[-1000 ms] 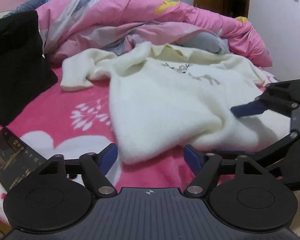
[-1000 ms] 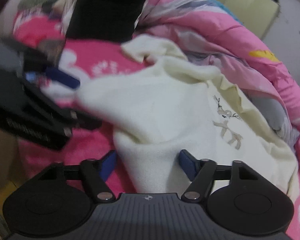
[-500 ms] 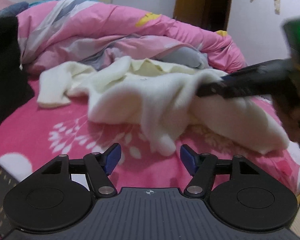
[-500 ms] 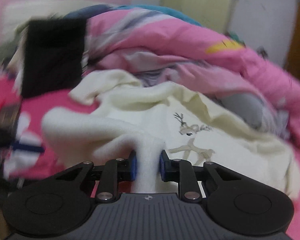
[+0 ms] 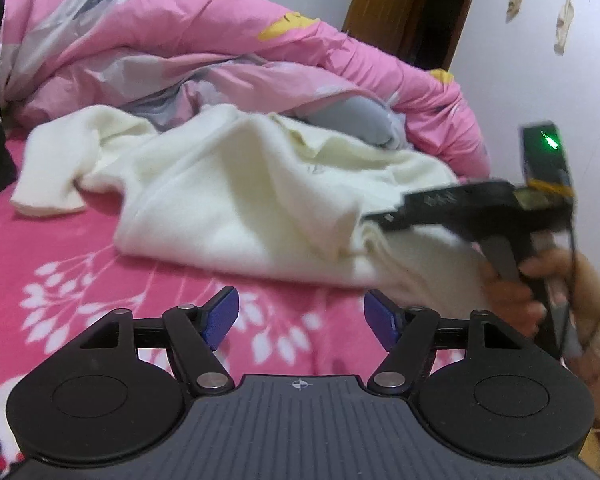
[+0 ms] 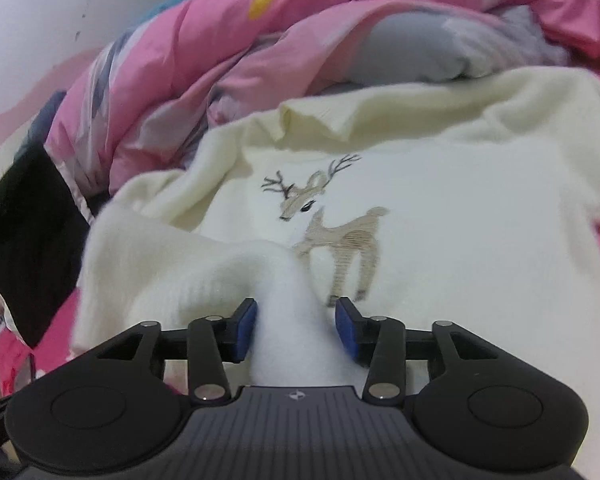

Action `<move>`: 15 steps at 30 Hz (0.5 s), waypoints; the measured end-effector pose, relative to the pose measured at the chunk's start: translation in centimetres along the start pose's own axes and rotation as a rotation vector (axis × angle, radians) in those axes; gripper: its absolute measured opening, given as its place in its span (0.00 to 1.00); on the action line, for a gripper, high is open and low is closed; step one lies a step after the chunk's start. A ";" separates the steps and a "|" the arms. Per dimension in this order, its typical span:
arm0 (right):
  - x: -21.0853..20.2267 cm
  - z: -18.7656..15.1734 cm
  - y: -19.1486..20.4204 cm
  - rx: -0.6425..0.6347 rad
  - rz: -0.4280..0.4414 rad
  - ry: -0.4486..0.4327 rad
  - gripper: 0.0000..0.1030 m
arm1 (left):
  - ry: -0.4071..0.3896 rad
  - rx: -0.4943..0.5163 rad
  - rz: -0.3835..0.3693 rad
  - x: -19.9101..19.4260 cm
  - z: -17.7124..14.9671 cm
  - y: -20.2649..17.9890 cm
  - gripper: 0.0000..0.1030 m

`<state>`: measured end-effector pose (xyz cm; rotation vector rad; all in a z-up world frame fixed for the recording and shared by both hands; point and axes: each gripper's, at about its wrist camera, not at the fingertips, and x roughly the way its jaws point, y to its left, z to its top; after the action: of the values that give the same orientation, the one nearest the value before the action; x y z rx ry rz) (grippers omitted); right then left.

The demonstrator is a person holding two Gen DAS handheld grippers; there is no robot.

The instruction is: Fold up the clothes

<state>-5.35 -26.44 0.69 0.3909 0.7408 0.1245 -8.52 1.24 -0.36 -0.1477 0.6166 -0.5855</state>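
A cream sweater (image 6: 440,208), soft and fuzzy, lies rumpled on a pink bedsheet (image 5: 100,248) printed with white leaf sprays. An embroidered deer (image 6: 332,220) in beige thread with dark antlers marks the chest, which lies flat and face up. One sleeve (image 5: 48,176) trails out to the left in the left wrist view, its cuff resting on the sheet. Behind the sweater a puffy pink quilt (image 5: 160,52) with grey and white patches is heaped in loose rolls against the wall. A flat black cloth (image 6: 24,256) lies at the left edge of the bed.

The right gripper (image 6: 296,330) has a thick fold of the sweater standing between its blue pads (image 6: 246,332); the jaws are opening, the left pad at the fabric, a gap showing at the right pad. In the left wrist view this gripper appears blurred at the right, its tip at a raised ridge of the garment, gripped by a hand (image 5: 540,288). The left gripper (image 5: 300,316) hovers over bare sheet, its jaws opening with nothing between them, the sweater's near hem just ahead. Open sheet lies to the left of the garment.
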 end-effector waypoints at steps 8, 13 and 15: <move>-12.2 -4.2 -7.4 0.313 0.084 -0.166 0.63 | -0.004 -0.104 -0.034 0.3 1.4 0.9 0.76; -16.2 -9.4 -13.5 0.668 0.164 -0.202 0.63 | -0.031 -0.260 -0.153 0.3 2.8 2.2 0.79; -16.9 -11.5 -14.6 0.762 0.226 -0.216 0.62 | -0.022 -0.321 -0.166 0.9 3.4 2.6 0.79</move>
<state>-25.96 -40.61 -2.03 1.1966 0.5056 0.0059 -4.72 2.80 1.18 -0.5099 0.6777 -0.6415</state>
